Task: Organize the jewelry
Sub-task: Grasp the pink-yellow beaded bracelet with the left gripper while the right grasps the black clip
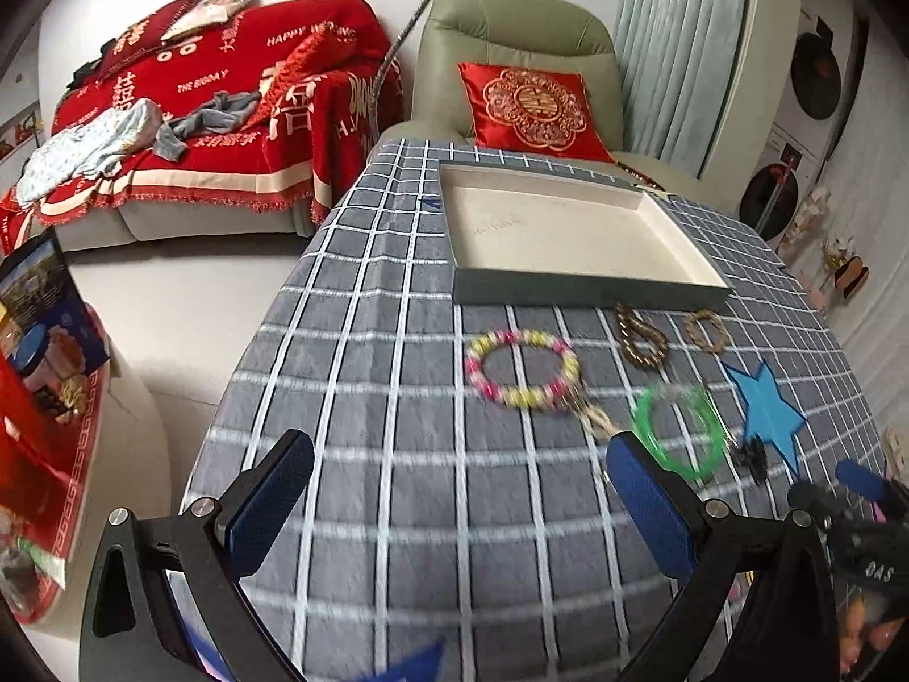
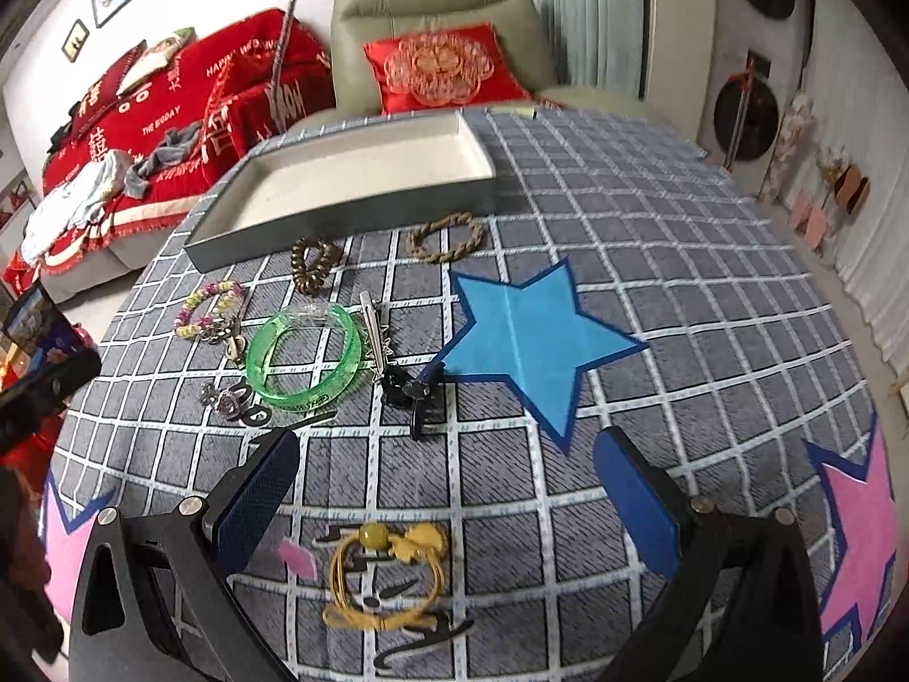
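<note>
A shallow grey box (image 1: 579, 288) (image 2: 341, 221) with a white inside lies at the far side of the checked table, nothing in it. In front of it lie a pink and yellow bead bracelet (image 1: 520, 366) (image 2: 209, 307), a green bangle (image 1: 679, 432) (image 2: 307, 355), a bronze spiral hair tie (image 1: 642, 335) (image 2: 312, 267), a twisted rope ring (image 1: 706, 331) (image 2: 446, 237), a silver hair clip (image 2: 372, 327) and a black claw clip (image 2: 412, 398). A yellow cord bracelet (image 2: 386, 574) lies under my right gripper (image 2: 446, 489), which is open. My left gripper (image 1: 460, 500) is open over bare cloth.
A blue star (image 2: 528, 335) and pink stars (image 2: 858, 528) are stuck on the tablecloth (image 1: 397, 375). A green armchair with a red cushion (image 1: 528, 105) stands behind the table, a red-covered sofa (image 1: 187, 113) to the left. Boxes (image 1: 45, 318) sit on a low stand at left.
</note>
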A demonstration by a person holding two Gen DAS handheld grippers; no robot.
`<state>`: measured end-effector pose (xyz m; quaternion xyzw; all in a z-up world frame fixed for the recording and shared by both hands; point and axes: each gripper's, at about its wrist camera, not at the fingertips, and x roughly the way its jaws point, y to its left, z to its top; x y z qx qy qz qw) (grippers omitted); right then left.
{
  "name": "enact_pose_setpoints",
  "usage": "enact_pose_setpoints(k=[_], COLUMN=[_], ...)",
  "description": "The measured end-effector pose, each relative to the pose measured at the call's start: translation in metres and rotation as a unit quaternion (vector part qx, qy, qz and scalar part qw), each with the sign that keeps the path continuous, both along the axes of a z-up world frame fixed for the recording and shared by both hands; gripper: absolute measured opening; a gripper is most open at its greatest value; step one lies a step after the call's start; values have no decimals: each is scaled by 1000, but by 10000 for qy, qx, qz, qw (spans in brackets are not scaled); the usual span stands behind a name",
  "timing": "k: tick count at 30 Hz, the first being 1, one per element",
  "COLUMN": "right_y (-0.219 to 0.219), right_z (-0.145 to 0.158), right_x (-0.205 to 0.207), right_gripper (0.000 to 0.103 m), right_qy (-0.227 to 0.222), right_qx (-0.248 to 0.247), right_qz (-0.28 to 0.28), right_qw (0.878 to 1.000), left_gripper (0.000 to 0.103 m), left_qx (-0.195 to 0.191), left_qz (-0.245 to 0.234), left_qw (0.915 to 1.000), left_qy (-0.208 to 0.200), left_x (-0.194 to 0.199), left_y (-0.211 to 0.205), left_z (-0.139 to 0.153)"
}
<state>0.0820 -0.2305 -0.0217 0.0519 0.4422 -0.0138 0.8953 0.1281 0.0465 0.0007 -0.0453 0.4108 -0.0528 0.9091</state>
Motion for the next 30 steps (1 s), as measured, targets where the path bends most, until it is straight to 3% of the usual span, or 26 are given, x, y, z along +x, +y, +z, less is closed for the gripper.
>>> enact_pose_setpoints(k=[6, 8, 13, 15, 19, 20, 22, 23, 24, 30], right_y=[6, 8, 16, 19, 23, 24, 25, 26, 26, 18], right_z=[-15, -20, -33, -33, -32, -31, -29, -29, -29, -18], right_x=[26, 31, 44, 47, 51, 51, 51, 51, 51, 46], right_gripper=[90, 77, 70, 67, 46, 37, 31, 31, 31, 30], right_qy=[419, 536, 752, 771, 801, 804, 820, 822, 821, 713], right_qx=[-24, -14, -139, -224, -381, -361, -344, -344, -343, -156], right_qz=[148, 201, 286, 324, 353, 375, 407, 410, 419, 399], right_qw=[9990, 9984, 9967, 9962, 9954, 9954, 9952, 9952, 9952, 9965], left_gripper=[100, 98, 97, 85, 79, 70, 54, 32, 23, 23], left_qx=[-124, -101, -54, -61, 38, 115, 294, 371, 422, 24], left_qz=[-185, -259, -395, -460, -541, -554, -645, -705, -767, -899], left_qw=[9989, 9977, 9950, 9932, 9930, 9933, 9930, 9928, 9924, 9921], left_qy=[416, 626, 917, 1071, 1054, 1011, 947, 892, 867, 880], left_x=[49, 64, 87, 93, 98, 98, 97, 96, 96, 92], left_y=[2, -1, -11, -14, -21, -23, -29, -31, -33, -27], left_z=[-12, -21, -40, -47, -49, -48, -47, -47, -46, -41])
